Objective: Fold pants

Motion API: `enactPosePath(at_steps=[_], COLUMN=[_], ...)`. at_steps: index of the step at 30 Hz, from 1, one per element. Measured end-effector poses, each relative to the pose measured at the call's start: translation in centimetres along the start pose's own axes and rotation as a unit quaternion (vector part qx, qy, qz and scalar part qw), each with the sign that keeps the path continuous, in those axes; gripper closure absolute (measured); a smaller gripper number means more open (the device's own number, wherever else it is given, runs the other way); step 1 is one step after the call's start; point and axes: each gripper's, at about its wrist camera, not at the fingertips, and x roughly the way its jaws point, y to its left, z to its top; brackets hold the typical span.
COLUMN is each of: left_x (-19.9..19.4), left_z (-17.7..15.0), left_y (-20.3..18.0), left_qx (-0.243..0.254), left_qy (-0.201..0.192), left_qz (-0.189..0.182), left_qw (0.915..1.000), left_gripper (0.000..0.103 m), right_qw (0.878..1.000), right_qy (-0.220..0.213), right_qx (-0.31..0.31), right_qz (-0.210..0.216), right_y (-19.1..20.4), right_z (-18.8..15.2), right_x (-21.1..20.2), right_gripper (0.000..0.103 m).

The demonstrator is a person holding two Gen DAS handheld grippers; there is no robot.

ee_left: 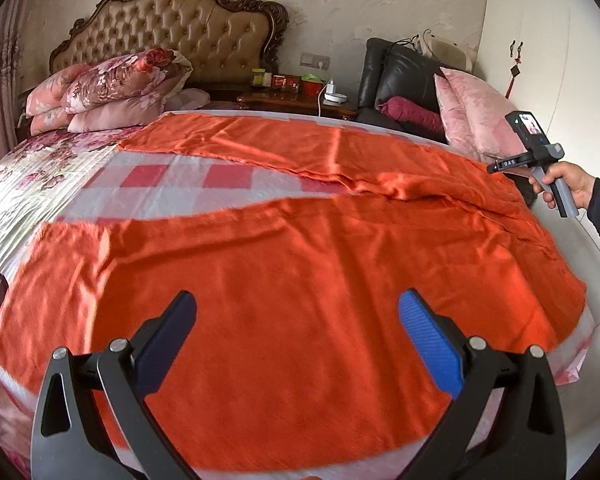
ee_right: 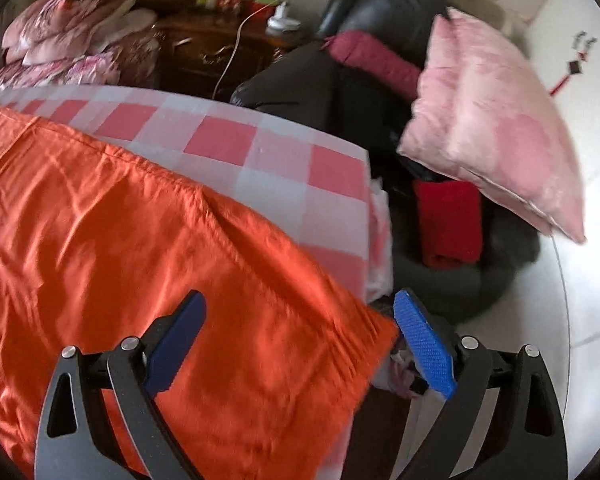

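Observation:
Orange pants lie spread flat on the bed, both legs stretching left, the waist at the right. My left gripper is open above the near leg, holding nothing. My right gripper is open over the waist corner of the pants at the bed's right edge, empty. In the left wrist view the right gripper shows at the far right in a hand, beyond the waist.
The bed has a pink checked sheet and stacked floral pillows by the headboard. A nightstand, a black leather chair and a pink pillow stand past the bed's far and right sides.

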Motion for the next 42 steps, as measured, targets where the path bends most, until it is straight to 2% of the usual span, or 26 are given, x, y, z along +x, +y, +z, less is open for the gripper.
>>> enactPosePath(at_steps=[2,4,5,6,7,8,9,10,12,14,17,19,21,25,26,29,33,35,36,37,38,39,40,42], left_x=[0.3,1.0,1.5,2.0,2.4,3.1,3.7,4.4,5.8,7.2,10.5,13.5,16.3,21.9,23.6,27.1,29.9,30.4,30.6,30.7,30.5,30.1,29.4,27.7], left_z=[1.1,2.8,3.7,5.0,5.9,7.1,8.4,9.7,11.9,14.0,17.6,20.1,22.0,25.1,25.8,26.6,27.0,26.8,26.5,26.3,26.1,25.7,25.4,25.4], left_y=[0.9,2.2,2.9,4.0,4.6,5.6,6.6,7.7,9.3,10.6,13.4,15.7,17.4,19.7,20.3,21.2,21.9,22.2,22.3,22.4,22.6,23.1,23.7,24.1], left_qx=[0.002,-0.002,-0.011,-0.028,-0.038,-0.054,-0.073,-0.094,-0.120,-0.141,-0.193,-0.247,-0.290,-0.338,-0.354,-0.378,-0.397,-0.405,-0.406,-0.401,-0.399,-0.407,-0.417,-0.416], left_qy=[-0.002,0.000,0.002,0.003,0.004,0.005,0.006,0.006,0.005,0.008,0.027,0.054,0.078,0.118,0.126,0.154,0.173,0.178,0.185,0.188,0.192,0.193,0.191,0.185], left_qz=[0.002,-0.002,-0.005,-0.014,-0.018,-0.023,-0.027,-0.034,-0.036,-0.037,-0.048,-0.053,-0.065,-0.082,-0.085,-0.091,-0.087,-0.083,-0.075,-0.065,-0.056,-0.053,-0.059,-0.067], left_qw=[1.0000,1.0000,0.9999,0.9995,0.9991,0.9983,0.9970,0.9950,0.9921,0.9893,0.9797,0.9660,0.9517,0.9302,0.9227,0.9085,0.8973,0.8929,0.8919,0.8940,0.8948,0.8913,0.8866,0.8878], left_gripper=[0.002,0.002,0.002,0.002,0.002,0.002,0.002,0.003,0.004,0.010,0.021,0.031,0.033,0.039,0.041,0.043,0.045,0.052,0.061,0.079,0.091,0.098,0.098,0.098], right_qw=[1.000,0.999,0.999,0.998,0.997,0.996,0.997,0.997,0.997,0.995,0.991,0.986,0.979,0.968,0.965,0.963,0.959,0.958,0.958,0.957,0.957,0.958,0.959,0.960], right_qy=[0.001,0.007,0.013,0.014,0.012,0.010,0.007,0.002,-0.024,-0.059,-0.106,-0.136,-0.166,-0.195,-0.199,-0.203,-0.209,-0.212,-0.213,-0.213,-0.214,-0.214,-0.212,-0.210], right_qx=[-0.005,-0.011,-0.015,-0.017,-0.017,-0.016,-0.018,-0.023,-0.031,-0.025,-0.019,-0.028,-0.040,-0.045,-0.042,-0.034,-0.025,-0.020,-0.015,-0.012,-0.007,-0.003,0.003,0.012], right_qz=[0.019,0.029,0.042,0.053,0.070,0.084,0.081,0.073,0.074,0.075,0.085,0.094,0.111,0.152,0.165,0.177,0.190,0.192,0.193,0.195,0.194,0.191,0.188,0.185], right_y=[-0.2,-0.1,0.0,0.0,0.1,0.2,0.4,0.6,0.9,1.1,1.3,2.0,3.3,4.9,5.1,5.4,5.1,4.8,4.6,4.5,4.2,3.9,3.5,2.7], right_z=[0.6,1.0,0.8,1.0,1.3,1.1,1.1,1.0,0.6,-0.1,-1.4,-2.7,-4.5,-8.0,-8.8,-11.1,-13.8,-14.6,-15.0,-15.1,-15.2,-15.3,-15.3,-15.2], right_x=[0.8,1.6,2.0,2.2,2.3,2.0,1.7,1.2,-0.6,-3.4,-7.3,-10.4,-13.8,-18.3,-19.1,-20.8,-22.6,-23.3,-23.5,-23.6,-23.6,-23.5,-23.2,-22.7], right_gripper=[0.015,0.022,0.029,0.043,0.050,0.070,0.089,0.096,0.097,0.097,0.098,0.098,0.098,0.098,0.098,0.098,0.098,0.098,0.098,0.098,0.098,0.098,0.098,0.098])
